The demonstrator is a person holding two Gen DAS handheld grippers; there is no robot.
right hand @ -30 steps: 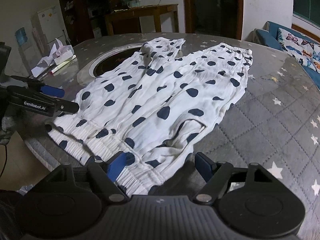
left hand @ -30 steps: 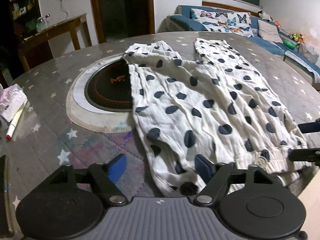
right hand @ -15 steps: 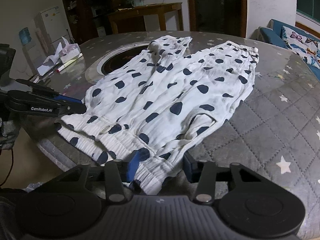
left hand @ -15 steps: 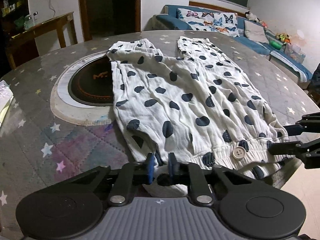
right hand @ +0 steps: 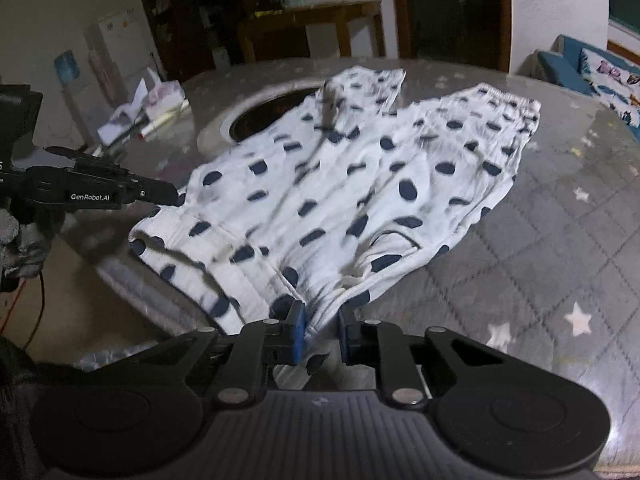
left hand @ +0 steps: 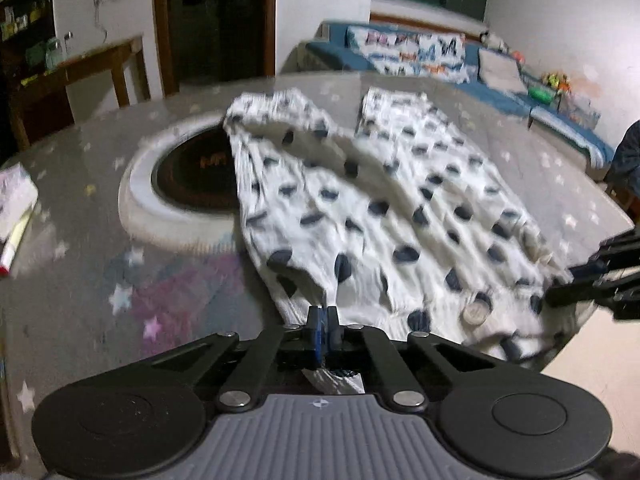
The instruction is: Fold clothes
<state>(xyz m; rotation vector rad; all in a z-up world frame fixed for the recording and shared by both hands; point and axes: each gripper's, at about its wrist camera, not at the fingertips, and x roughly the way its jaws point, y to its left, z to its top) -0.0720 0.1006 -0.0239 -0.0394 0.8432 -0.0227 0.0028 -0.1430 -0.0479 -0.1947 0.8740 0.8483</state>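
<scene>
1. White polka-dot trousers (left hand: 384, 216) lie spread on the round table (left hand: 80, 208), waistband at the near edge and both legs stretching away toward the far side.
2. One leg partly covers the dark round hotplate (left hand: 192, 176) sunk into the middle of the table, inside its pale ring.
3. The left gripper (left hand: 322, 330) has its blue pads pressed tight together on the waistband corner nearest it; white cloth shows pinched between them and bunched just behind.
4. The right gripper (right hand: 322, 330) has just been closing its jaws. A fold of the waistband at the other corner sits between its pads, which squeeze the cloth with a narrow gap left.
5. From the right wrist view the left gripper (right hand: 160, 194) reaches in from the side, its tips meeting the trousers' (right hand: 352, 200) hem at the table (right hand: 560, 260) edge.
6. A pale button (left hand: 476, 310) shows on the waistband between the two grips.
7. The fabric near both grips is gathered and rumpled; farther out it lies flatter.
8. A tissue pack (right hand: 164, 94) and a marker pen (left hand: 14, 248) sit on the table well apart from the trousers.
9. A blue sofa (left hand: 440, 60) stands beyond the table.
</scene>
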